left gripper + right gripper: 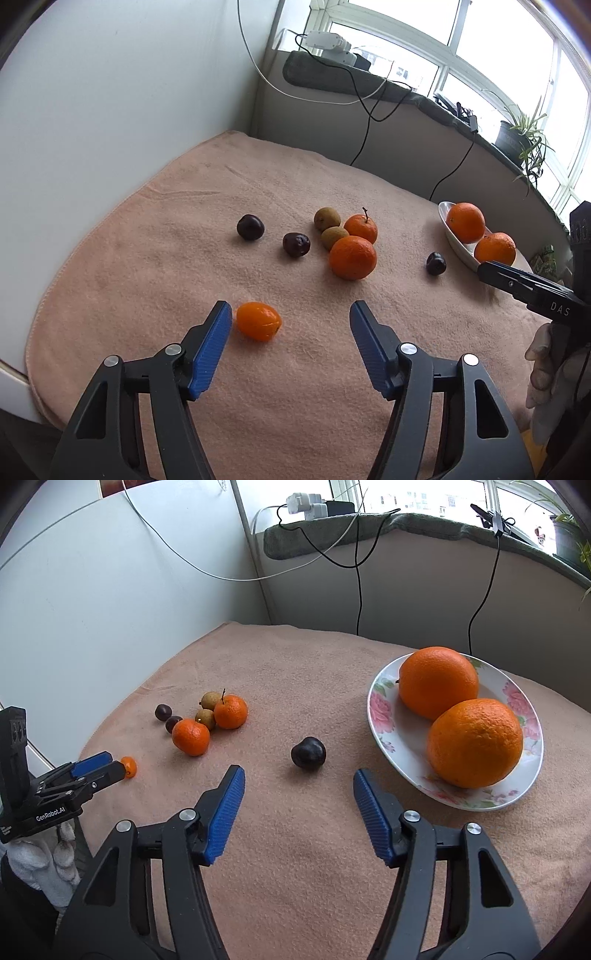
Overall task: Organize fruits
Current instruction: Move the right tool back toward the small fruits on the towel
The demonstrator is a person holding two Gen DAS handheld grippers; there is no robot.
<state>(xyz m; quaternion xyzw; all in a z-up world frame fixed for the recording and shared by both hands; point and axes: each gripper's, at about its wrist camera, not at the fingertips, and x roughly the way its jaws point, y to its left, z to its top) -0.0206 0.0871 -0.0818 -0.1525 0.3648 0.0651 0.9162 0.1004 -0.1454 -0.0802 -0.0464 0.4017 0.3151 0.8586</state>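
Kumquat (258, 320) lies on its side, long axis crosswise between open jaws.

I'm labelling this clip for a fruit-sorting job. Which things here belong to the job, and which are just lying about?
Belongs to the job:
- floral plate holding two big oranges
- kumquat
- two mandarins
- three dark plums
- two brownish fruits

Just lying about:
- cables
- chargers
- potted plant
- pink towel

"das" on right tool (484, 267); "genrobot.ai" on left tool (114, 768).
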